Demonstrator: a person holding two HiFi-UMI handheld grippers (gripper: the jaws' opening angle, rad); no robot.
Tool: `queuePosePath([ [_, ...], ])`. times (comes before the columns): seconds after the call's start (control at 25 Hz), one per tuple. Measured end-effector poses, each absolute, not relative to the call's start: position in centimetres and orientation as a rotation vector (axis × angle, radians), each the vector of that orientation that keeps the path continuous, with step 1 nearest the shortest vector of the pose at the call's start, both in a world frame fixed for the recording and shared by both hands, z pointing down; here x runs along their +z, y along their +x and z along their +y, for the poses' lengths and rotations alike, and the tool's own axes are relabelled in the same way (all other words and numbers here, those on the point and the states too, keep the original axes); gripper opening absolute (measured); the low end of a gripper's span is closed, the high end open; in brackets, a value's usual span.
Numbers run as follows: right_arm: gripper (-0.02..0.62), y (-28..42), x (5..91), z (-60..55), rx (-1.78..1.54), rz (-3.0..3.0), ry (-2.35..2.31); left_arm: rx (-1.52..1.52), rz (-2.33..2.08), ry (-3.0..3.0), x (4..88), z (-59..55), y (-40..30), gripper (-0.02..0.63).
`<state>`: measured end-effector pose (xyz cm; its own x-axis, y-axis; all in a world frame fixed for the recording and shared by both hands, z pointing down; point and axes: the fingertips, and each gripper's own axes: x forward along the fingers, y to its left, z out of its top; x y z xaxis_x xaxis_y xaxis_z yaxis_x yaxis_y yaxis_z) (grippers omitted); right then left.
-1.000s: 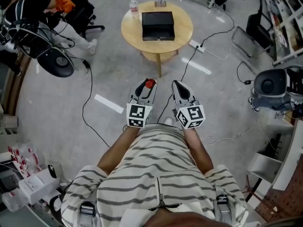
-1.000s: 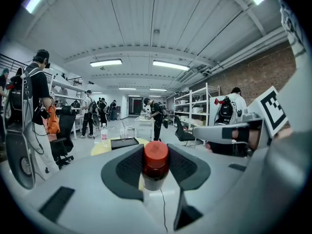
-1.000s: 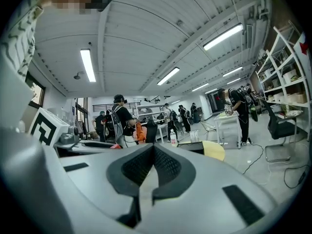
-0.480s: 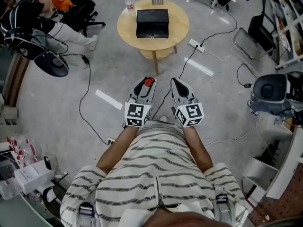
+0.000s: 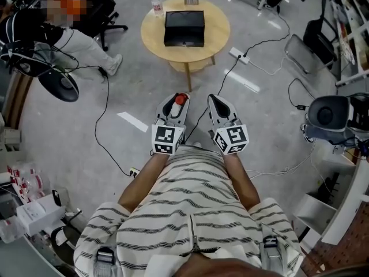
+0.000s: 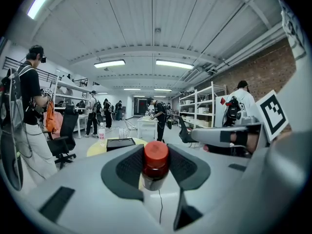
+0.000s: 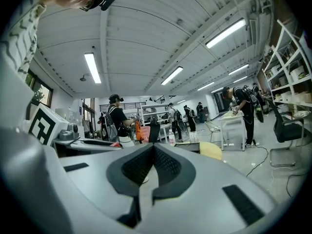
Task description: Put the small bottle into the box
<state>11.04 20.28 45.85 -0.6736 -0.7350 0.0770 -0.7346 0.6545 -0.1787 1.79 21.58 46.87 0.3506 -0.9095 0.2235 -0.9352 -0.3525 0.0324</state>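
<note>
While well short of the surface [image 5: 216, 39] at twelve o'clock, note small bottle [image 6: 155, 161] clamped in left tool [image 5: 176, 105], right tool [image 7: 148, 167] pressed together, empty. Carrying step, seemingly; next, approach box [image 5: 184, 28], lower bottle in, release.

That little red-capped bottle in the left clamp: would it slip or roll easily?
Probably light and stiff: the left hand-held gripper holds the small bottle undeformed between its jaws. Its round body would likely roll if laid sideways.

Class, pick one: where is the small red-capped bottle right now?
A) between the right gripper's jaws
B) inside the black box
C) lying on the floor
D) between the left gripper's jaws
D: the left gripper is shut on the small bottle, well short of the black box.
</note>
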Motion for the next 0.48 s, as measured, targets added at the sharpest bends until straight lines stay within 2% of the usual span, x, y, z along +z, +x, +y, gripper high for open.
queuePosePath([
  [0.48, 0.017, 8.8, 46.3, 13.3, -0.323, 2.861, -1.279, 0.272, -1.664, 2.461, 47.4, 14.4, -0.1, 0.158],
])
